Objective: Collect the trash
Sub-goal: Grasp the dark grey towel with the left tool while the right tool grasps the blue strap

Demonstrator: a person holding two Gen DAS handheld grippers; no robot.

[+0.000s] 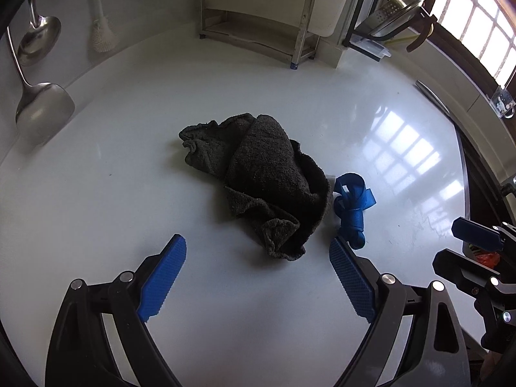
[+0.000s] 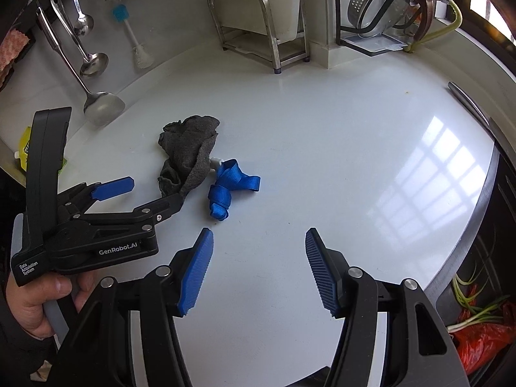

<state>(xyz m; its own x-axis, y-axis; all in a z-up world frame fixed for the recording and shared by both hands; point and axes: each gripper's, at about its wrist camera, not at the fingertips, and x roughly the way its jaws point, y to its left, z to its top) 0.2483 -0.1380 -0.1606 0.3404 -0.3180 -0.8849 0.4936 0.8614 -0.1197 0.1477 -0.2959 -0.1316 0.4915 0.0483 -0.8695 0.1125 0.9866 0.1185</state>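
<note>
A crumpled dark grey cloth (image 1: 261, 177) lies on the white counter (image 1: 129, 161). A knotted blue strap (image 1: 351, 206) lies just right of it, with a small white item partly hidden between them. My left gripper (image 1: 258, 251) is open, its fingers just short of the cloth's near end. In the right wrist view the cloth (image 2: 190, 154) and blue strap (image 2: 225, 190) lie left of centre, with the left gripper (image 2: 154, 193) open beside the cloth. My right gripper (image 2: 258, 242) is open and empty, nearer than the strap.
Ladles (image 2: 96, 103) and a brush (image 2: 135, 45) hang on the back wall. A steel rack (image 2: 258, 32) and a dish drainer with a colander (image 2: 380, 9) stand at the back. A bin with a red bag and green onions (image 2: 477, 322) sits below the counter's right edge.
</note>
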